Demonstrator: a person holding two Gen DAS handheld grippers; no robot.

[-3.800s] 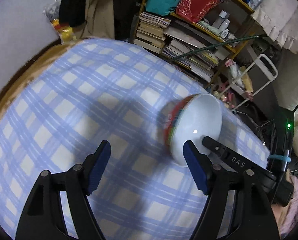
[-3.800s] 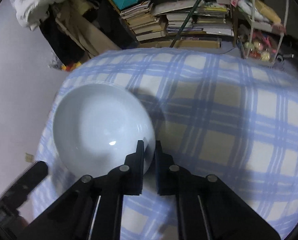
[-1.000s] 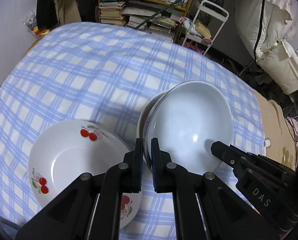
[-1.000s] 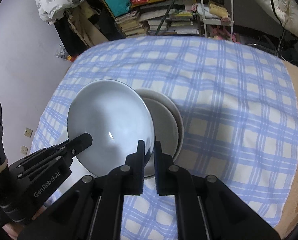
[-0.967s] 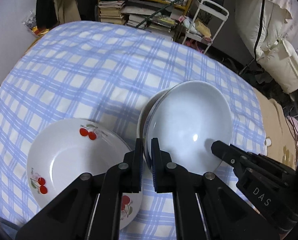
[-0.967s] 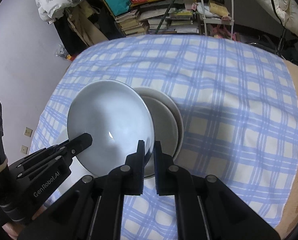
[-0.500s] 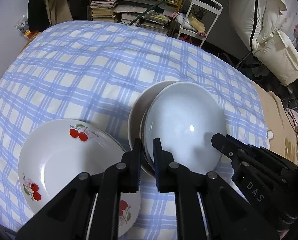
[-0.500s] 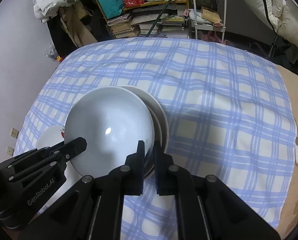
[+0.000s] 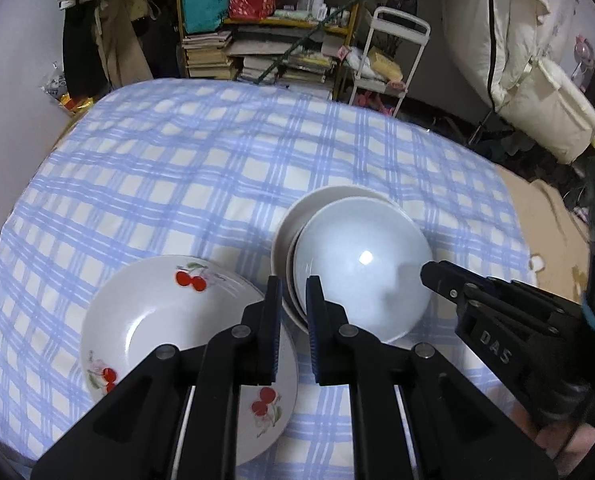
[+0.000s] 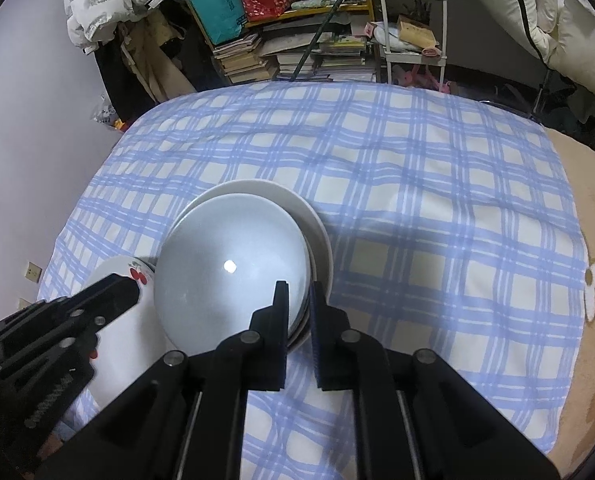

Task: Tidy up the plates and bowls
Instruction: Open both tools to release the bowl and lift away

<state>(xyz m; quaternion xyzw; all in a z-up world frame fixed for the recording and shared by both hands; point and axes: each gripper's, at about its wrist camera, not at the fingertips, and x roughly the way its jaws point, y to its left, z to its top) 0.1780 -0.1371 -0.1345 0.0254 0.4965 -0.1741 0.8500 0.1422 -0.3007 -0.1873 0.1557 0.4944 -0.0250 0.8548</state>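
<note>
The plain white ceramic bowl [image 10: 233,268] is pinched at its near rims by both black tongs, left gripper [image 9: 292,304] and right gripper [image 10: 299,308], with "DAS" readable on the right one.

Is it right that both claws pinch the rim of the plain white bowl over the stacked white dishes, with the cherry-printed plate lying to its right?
Not quite: the cherry-printed plate lies to the left of the plain white bowl, as the left wrist view shows. The rest stands: the left claw and right claw pinch its rim over the stacked white dishes.
</note>
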